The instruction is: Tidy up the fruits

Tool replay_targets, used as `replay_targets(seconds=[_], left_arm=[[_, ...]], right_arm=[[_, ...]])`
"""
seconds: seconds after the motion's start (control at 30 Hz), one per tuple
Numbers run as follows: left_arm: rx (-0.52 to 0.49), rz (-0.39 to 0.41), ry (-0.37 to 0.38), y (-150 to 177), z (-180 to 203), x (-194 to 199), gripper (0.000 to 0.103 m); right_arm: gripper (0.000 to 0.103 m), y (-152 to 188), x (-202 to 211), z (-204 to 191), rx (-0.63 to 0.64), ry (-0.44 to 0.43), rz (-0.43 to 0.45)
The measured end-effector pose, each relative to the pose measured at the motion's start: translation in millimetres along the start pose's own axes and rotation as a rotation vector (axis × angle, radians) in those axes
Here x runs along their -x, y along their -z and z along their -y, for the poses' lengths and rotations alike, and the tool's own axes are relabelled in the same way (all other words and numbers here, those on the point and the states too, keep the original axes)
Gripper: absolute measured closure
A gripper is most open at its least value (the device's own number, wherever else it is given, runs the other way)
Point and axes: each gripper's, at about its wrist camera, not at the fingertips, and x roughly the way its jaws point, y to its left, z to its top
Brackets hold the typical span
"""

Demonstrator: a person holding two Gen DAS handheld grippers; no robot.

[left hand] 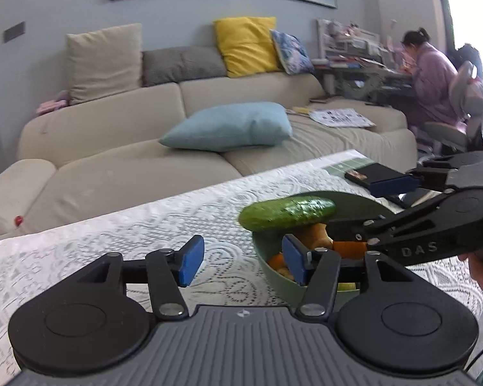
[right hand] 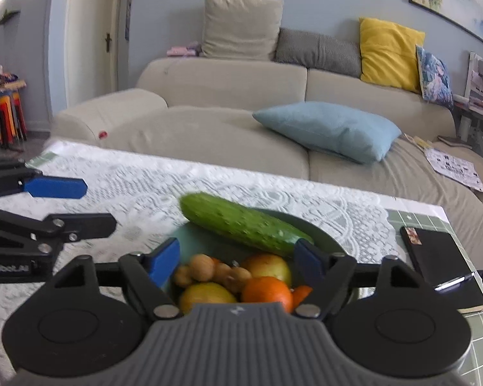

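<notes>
Cucumber [right hand: 246, 223] lay across the green bowl [right hand: 333, 241] of fruit on our desk [right hand: 257, 189], and we saw the left gripper [left hand: 241, 262] and right gripper [right hand: 241, 262] both with jaws apart, holding nothing, near the bowl.

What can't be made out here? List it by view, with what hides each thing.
- Left wrist view: most of the bowl contents, hidden by the cucumber and both hand-held grippers.
- Right wrist view: the bowl's near rim and the lower fruit, covered by the right hand-held gripper.
- Both views: whether the blurred cucumber rests on the rim or on the fruit.
- Right wrist view: the black notebook's small cover label, too small.
</notes>
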Motion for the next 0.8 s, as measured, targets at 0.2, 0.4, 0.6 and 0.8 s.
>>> replay_targets(seconds=[0.2, 0.4, 0.6, 0.8], left_arm=[[0.054, 0.023, -0.085, 0, -2, 24, 0.028], [0.112, 0.088, -0.171, 0, -4, 48, 0.015], [0.167, 0.102, -0.235, 11, -3, 61, 0.013], [0.215, 0.076, -0.276, 24, -5, 66, 0.013]], right_arm=[[0.012, -6, 31, -17, 0.003, -0.01, 0.075], [0.008, -1, 57, -26, -0.038, -0.015, 0.134], [0.004, 10, 71, -41, -0.021, -0.007, 0.156], [0.004, 26, 71, -51, -0.029, -0.015, 0.112]])
